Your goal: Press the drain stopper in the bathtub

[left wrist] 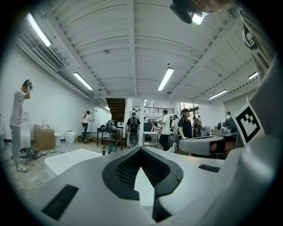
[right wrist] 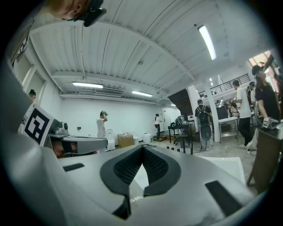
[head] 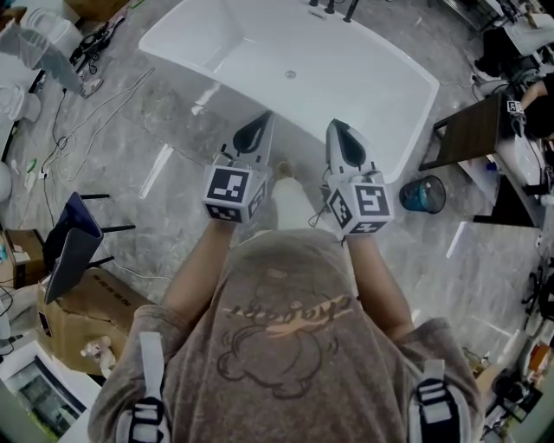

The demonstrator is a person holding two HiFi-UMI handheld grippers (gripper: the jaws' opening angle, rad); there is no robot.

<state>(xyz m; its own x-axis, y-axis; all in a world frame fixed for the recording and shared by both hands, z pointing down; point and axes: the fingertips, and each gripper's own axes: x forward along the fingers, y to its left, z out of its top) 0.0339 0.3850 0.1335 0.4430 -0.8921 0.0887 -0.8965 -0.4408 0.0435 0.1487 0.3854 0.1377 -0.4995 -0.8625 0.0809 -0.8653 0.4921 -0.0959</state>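
The white bathtub (head: 216,43) lies ahead of me in the head view, with the small round drain stopper (head: 290,74) on its floor near the middle. Both grippers hover side by side over the tub's near rim, pointing toward it and well short of the stopper. My left gripper (head: 259,124) is shut with nothing in it, and so is my right gripper (head: 338,128). In the left gripper view the jaws (left wrist: 140,152) meet at their tips, with the tub (left wrist: 70,161) beyond. The right gripper view shows its jaws (right wrist: 142,150) closed the same way above the tub (right wrist: 221,165).
Dark faucet fittings (head: 330,8) stand at the tub's far rim. A blue bin (head: 422,195) and a dark table (head: 472,130) sit to the right. A dark chair (head: 74,247), a cardboard box (head: 82,311) and cables lie left. Several people stand far off.
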